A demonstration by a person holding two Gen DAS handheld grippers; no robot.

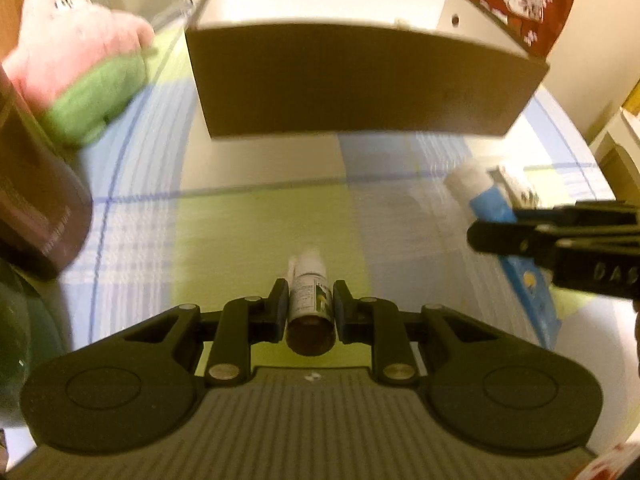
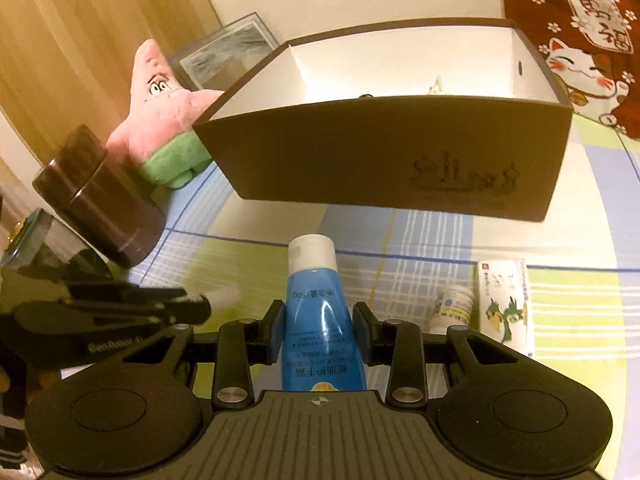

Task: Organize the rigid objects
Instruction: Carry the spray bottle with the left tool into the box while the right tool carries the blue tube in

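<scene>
1. The left gripper [image 1: 308, 304] has its jaws pinched on a small brown dropper bottle [image 1: 310, 312]. The bottle lies lengthwise between the pads, its brown base toward the camera and its white cap pointing straight ahead past the fingertips.

2. The right gripper [image 2: 318, 326] has its jaws closed on a blue hand cream tube [image 2: 318, 312]. The tube's long axis also runs straight out along the fingers, with its white cap ahead of the tips and its flat end back toward the camera.

3. Right of the right jaws, on the checked tablecloth [image 2: 400, 280], stand a small white bottle [image 2: 454, 306] and, just beside it, a white medicine carton [image 2: 506, 306]. Neither is touched.

4. Left of the right jaws, the left gripper shows from the side; beyond it is a dark brown jar [image 2: 100, 200], then a pink star plush toy [image 2: 168, 116].

5. Dead ahead of both pairs of jaws, beyond bare cloth, stands the open brown box [image 2: 380, 152] with its white inside. Both held items already point at its near wall, which rises between them and the opening.

6. Judgement: both hands seem about equally near. Each load must rise over that near wall before release.
</scene>
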